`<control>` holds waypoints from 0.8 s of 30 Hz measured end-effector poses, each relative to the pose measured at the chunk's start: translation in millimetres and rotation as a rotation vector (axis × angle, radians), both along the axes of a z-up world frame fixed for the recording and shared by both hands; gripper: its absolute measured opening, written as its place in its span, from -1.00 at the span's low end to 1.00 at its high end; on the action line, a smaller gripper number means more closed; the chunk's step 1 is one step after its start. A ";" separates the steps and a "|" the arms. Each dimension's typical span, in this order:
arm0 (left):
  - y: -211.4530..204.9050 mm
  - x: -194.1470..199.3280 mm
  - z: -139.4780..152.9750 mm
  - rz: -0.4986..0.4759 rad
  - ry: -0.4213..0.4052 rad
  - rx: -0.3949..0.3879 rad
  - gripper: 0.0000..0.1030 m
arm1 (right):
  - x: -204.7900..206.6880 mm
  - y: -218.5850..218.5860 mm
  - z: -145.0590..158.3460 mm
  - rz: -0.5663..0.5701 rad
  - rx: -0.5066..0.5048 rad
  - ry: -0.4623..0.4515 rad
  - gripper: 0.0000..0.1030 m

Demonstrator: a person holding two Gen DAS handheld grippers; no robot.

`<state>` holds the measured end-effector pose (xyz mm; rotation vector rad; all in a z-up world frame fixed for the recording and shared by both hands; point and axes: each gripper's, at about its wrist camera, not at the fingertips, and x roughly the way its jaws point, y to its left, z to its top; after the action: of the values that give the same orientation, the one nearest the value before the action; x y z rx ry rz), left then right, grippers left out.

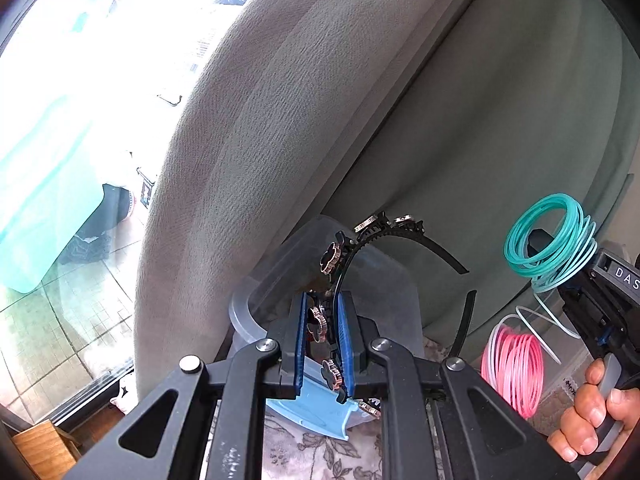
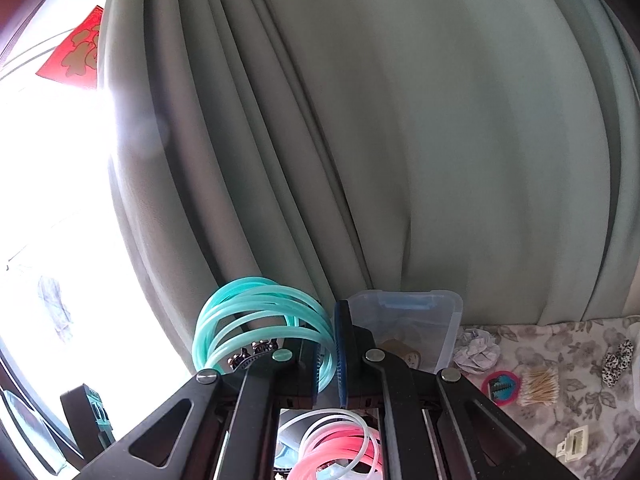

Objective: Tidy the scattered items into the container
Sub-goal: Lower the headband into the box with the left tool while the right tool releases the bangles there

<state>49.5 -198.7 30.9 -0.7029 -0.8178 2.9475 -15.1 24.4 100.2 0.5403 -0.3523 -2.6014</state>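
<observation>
My left gripper (image 1: 323,308) is shut on a black headband (image 1: 404,236) with flower ornaments, which arcs up over a clear plastic container (image 1: 240,312). That container holds a light blue piece. At the right, my right gripper (image 1: 536,242), held by a hand (image 1: 592,416), is shut on a teal coil of tubing (image 1: 568,204). A pink coil (image 1: 516,368) hangs below on pale strands. In the right wrist view, the right gripper (image 2: 330,344) pinches the teal coil (image 2: 256,300), the pink coil (image 2: 336,440) dangles underneath, and the container (image 2: 448,320) stands just ahead.
Grey-green curtains (image 2: 400,140) hang close behind the container, with a bright window at the left. On the floral cloth (image 2: 580,420) to the right lie crumpled paper (image 2: 478,350), a pink round item (image 2: 500,388), cotton swabs (image 2: 538,388), a leopard scrunchie (image 2: 618,362) and a white clip (image 2: 572,446).
</observation>
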 end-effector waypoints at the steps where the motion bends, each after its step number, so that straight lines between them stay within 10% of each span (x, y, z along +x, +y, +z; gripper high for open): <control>1: -0.3 0.5 0.1 0.004 -0.003 -0.002 -0.70 | -3.9 -1.4 -1.4 0.003 -0.002 -0.005 -0.86; 24: -7.0 -5.0 -10.9 0.058 -0.072 -0.032 -0.70 | -82.0 -25.9 -64.1 0.040 -0.011 -0.141 -0.85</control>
<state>44.6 -205.8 19.9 -0.8050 -0.8102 3.0092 -97.1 -1.5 36.2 0.7216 -0.3971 -2.5283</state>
